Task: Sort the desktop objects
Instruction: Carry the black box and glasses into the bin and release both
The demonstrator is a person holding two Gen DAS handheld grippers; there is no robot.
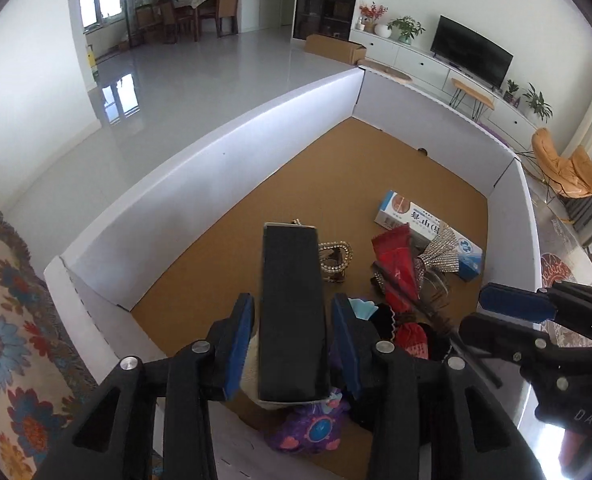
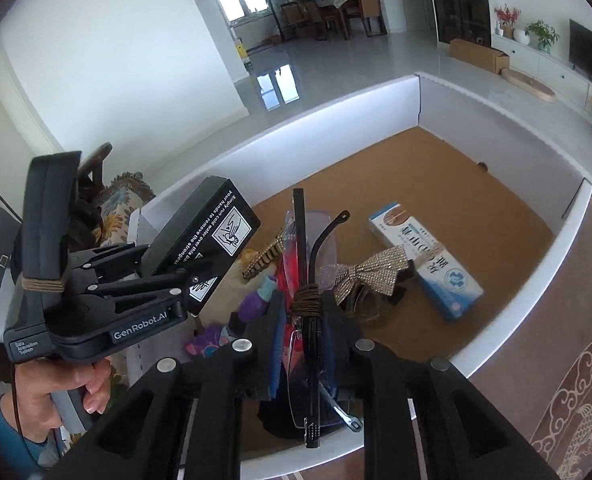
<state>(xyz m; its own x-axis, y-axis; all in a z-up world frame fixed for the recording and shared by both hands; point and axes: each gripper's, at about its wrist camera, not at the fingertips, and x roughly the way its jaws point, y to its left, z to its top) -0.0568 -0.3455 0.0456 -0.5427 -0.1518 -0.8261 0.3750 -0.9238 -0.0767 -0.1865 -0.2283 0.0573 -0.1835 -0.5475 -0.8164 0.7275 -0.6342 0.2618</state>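
The left gripper [image 1: 291, 344] pinches a black box [image 1: 291, 312] between its 2 blue pads, lifted above the white-walled tray [image 1: 223, 152]. The right gripper [image 2: 310, 340] is pressed on a pair of glasses [image 2: 312, 272] with black temples, also above the tray. On the cork floor below lie a blue-white carton [image 1: 428, 234], a rhinestone bow [image 2: 370, 274] and a red pouch [image 1: 396, 260].
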